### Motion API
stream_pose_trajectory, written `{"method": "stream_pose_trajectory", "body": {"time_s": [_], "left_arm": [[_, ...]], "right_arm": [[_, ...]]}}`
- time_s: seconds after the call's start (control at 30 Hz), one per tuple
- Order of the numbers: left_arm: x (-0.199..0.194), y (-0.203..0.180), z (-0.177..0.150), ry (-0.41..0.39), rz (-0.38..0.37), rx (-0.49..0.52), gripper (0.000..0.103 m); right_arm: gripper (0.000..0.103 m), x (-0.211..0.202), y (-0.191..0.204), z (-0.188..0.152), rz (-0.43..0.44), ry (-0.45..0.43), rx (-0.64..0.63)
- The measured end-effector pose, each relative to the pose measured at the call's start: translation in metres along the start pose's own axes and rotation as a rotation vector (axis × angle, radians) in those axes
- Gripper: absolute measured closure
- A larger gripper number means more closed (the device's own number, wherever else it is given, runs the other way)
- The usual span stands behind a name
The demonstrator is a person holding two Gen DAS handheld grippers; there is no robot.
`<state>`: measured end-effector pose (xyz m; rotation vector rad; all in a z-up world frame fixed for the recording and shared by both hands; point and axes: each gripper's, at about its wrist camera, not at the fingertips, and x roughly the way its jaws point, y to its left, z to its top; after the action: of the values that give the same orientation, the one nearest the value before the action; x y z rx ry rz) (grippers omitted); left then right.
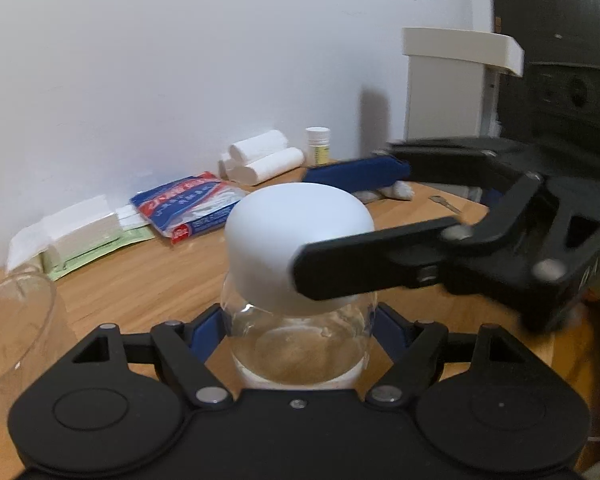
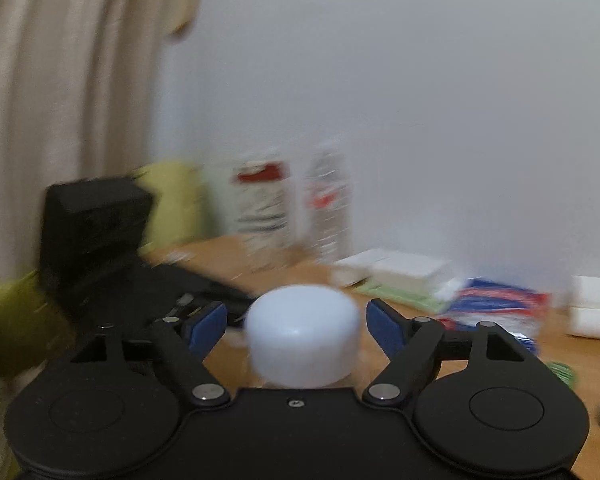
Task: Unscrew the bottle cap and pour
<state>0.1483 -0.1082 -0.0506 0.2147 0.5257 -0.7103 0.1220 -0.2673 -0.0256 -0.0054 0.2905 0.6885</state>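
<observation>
A clear glass bottle (image 1: 300,340) with a big white domed cap (image 1: 296,236) stands on the wooden table (image 1: 140,284). My left gripper (image 1: 300,328) is shut on the bottle's body, blue pads on both sides. My right gripper (image 1: 340,224) reaches in from the right at cap height, one finger in front of the cap and one behind it. In the right wrist view the cap (image 2: 304,336) sits between the right gripper's (image 2: 298,322) blue pads with a small gap on each side, so the jaws are open. That view is motion-blurred.
A clear glass (image 1: 12,328) stands at the left. Along the wall lie white boxes (image 1: 72,232), a red-blue packet (image 1: 188,208), paper rolls (image 1: 264,160) and a small white bottle (image 1: 318,144). Two plastic bottles (image 2: 296,208) and a black box (image 2: 92,224) stand behind.
</observation>
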Motion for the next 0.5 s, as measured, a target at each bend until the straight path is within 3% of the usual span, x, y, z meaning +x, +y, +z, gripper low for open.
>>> {"method": "stream_pose_trajectory", "body": {"time_s": [0.03, 0.27, 0.4, 0.5], "left_arm": [[-0.001, -0.004, -0.001, -0.002, 0.026, -0.005, 0.024], [-0.003, -0.014, -0.002, -0.006, 0.083, -0.009, 0.023], [-0.001, -0.018, -0.002, -0.001, 0.105, -0.013, 0.023], [-0.001, -0.018, -0.001, 0.002, 0.111, -0.013, 0.023]], "right_arm": [[0.021, 0.001, 0.007, 0.0, -0.054, 0.011, 0.037], [0.022, 0.002, 0.033, 0.008, -0.185, 0.045, 0.077], [0.024, 0.006, 0.028, 0.014, -0.213, 0.088, 0.196], [0.025, 0.009, 0.033, 0.013, -0.231, 0.093, 0.166]]}}
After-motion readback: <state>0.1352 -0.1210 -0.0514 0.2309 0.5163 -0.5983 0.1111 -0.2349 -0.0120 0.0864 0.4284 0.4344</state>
